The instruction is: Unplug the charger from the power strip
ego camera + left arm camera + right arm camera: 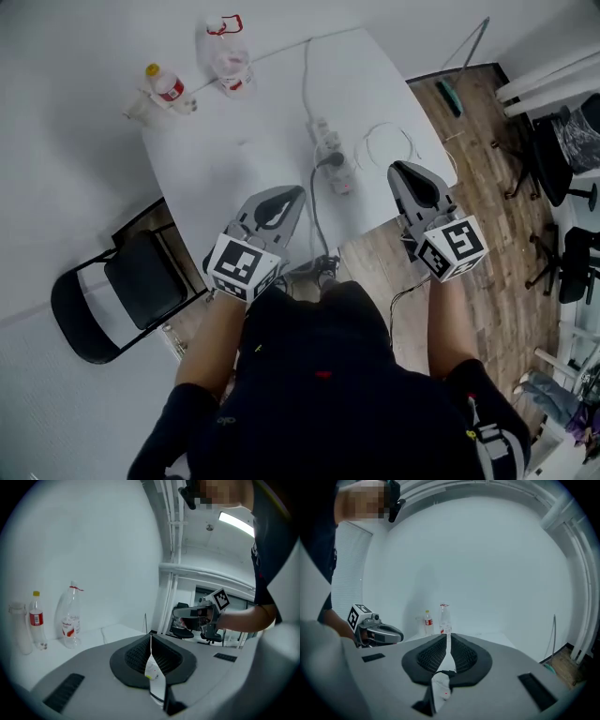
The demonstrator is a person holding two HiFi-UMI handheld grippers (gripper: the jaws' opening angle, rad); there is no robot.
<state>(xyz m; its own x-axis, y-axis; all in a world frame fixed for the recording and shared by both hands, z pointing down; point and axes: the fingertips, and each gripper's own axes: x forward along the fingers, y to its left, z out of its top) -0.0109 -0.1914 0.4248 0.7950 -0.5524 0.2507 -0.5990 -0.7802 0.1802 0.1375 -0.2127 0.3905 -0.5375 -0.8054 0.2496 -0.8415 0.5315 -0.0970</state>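
A white power strip (330,152) lies on the white table (234,159), its lead running to the far edge. A dark charger plug (335,161) sits in the strip, and its grey cable (314,220) trails off the near edge. My left gripper (296,192) hovers over the near part of the table, left of the strip, with its jaws shut and nothing in them. My right gripper (397,170) is to the right of the strip, near the table's right edge, also shut and holding nothing. Each gripper view shows closed pads (150,639) (448,639) and the other gripper (197,613) (377,632) beside it.
A thin white cable coil (389,141) lies right of the strip. Two plastic bottles (228,56) (167,86) stand at the table's far left corner. A black folding chair (122,291) stands left of the table, and there is wooden floor with office chairs (572,159) to the right.
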